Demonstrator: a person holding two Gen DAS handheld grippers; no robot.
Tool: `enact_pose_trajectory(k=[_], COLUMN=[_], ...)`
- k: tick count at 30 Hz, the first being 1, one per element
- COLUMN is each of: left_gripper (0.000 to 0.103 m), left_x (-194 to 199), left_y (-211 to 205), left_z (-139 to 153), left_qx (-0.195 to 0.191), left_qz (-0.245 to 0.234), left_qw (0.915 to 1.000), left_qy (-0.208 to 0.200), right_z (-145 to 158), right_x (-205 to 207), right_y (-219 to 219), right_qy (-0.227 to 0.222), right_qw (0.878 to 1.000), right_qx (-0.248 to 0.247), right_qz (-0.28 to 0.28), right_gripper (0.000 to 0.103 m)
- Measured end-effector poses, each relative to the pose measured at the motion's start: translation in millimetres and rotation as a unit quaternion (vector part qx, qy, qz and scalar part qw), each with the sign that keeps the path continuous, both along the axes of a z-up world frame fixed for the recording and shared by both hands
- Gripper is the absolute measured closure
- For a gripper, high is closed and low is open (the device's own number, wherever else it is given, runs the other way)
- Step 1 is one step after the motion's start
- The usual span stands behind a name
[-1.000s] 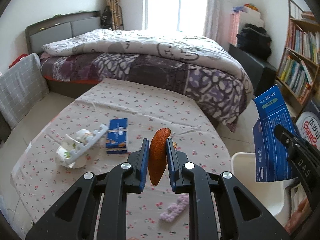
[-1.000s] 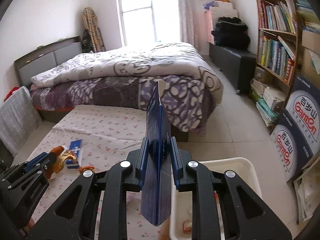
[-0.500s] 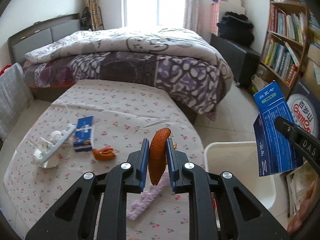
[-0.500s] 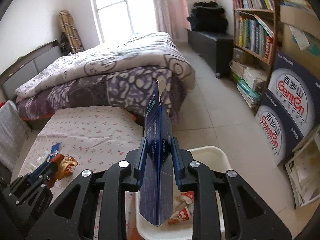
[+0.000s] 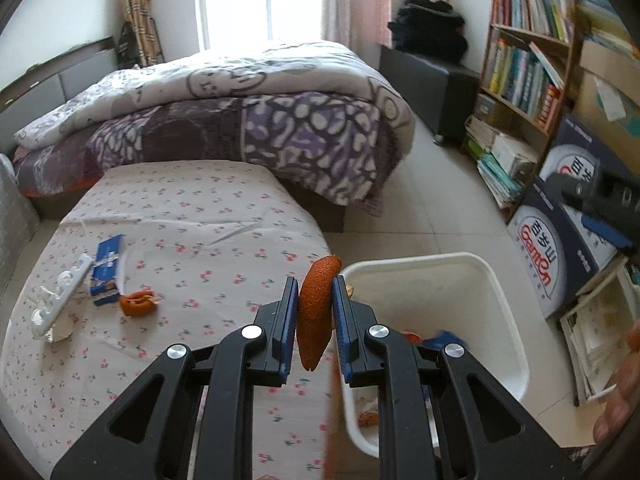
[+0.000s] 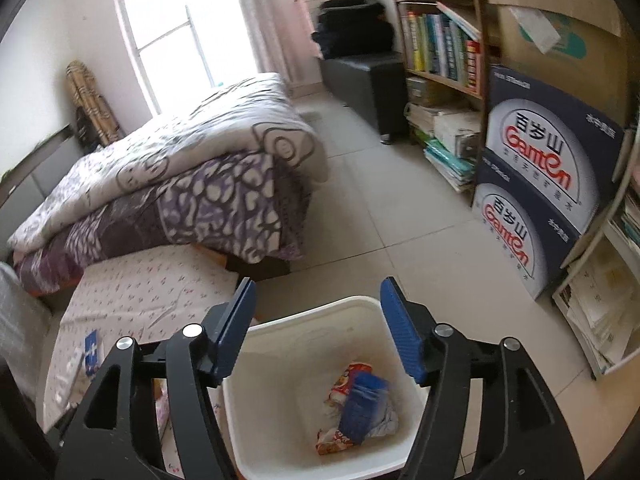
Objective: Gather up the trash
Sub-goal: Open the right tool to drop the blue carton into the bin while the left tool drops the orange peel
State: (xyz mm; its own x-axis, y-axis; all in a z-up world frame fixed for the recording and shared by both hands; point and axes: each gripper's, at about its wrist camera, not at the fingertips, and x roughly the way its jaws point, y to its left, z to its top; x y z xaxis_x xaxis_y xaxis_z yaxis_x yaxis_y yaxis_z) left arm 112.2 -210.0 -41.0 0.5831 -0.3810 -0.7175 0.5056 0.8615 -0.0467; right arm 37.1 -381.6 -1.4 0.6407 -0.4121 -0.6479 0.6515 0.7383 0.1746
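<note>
The left claw [image 5: 315, 312] is closed on a piece of orange peel [image 5: 316, 312], held upright between its blue pads just at the near right edge of the surface [image 5: 200, 232], beside the rim of the white bin [image 5: 496, 280]. The right claw [image 6: 320, 320] is wide open and holds nothing, hanging above the same bin [image 6: 304, 308], where a blue carton [image 6: 362, 404] lies on crumpled wrappers [image 6: 344, 376] at the bottom. The surface is low and covered in a pale cloth with small red flowers. On its left side lie a small blue box [image 5: 106, 270], a white plastic rack [image 5: 60, 300] touching it, and another bit of orange peel [image 5: 138, 303] just to the right of the box. Beyond the surface is a bed [image 5: 224, 120] with a purple and white quilt, under a bright window [image 5: 236, 0]. On the right, a bookshelf [image 5: 528, 60] full of books stands against the wall, with dark blue printed cartons [image 6: 536, 184] stacked on the tiled floor [image 6: 400, 216] near the bin.
</note>
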Motion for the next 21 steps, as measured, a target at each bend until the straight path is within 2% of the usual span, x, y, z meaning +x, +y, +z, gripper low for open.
enact_pose_trajectory(k=[4, 8, 11, 18, 20, 21], left_gripper=[0.085, 0.085, 0.085, 0.083, 0.065, 0.051], left_x=[-7.2, -14.0, -18.1, -21.4, -21.0, -21.2], left_y=[-16.8, -31.2, -40.9, -52.1, -53.0, -52.8], left_z=[-3.5, -3.7, -5.4, -8.8, -10.0, -10.1], left_qx=[0.0, -0.005, -0.01, -0.033, -0.039, -0.043], left_qz=[-0.016, -0.034, -0.047, -0.068, -0.074, -0.076], left_qw=[0.9998, 0.9993, 0.9985, 0.9959, 0.9946, 0.994], left_qy=[0.01, 0.017, 0.027, 0.051, 0.062, 0.066], right_z=[0.8, 2.2, 2.9, 2.6, 3.6, 4.1], right_x=[-7.7, -15.6, -21.8, -31.5, -32.1, -32.2], right_y=[-11.6, -23.8, -34.1, -49.3, -49.1, -48.5], right_qy=[-0.003, -0.011, -0.017, -0.03, -0.03, -0.03], right_qw=[1.0, 0.999, 0.997, 0.995, 0.995, 0.995], right_qx=[0.002, 0.006, 0.011, 0.029, 0.025, 0.023], right_qz=[-0.02, -0.046, -0.068, -0.095, -0.096, -0.097], right_gripper=[0.032, 0.02, 0.014, 0.008, 0.007, 0.007])
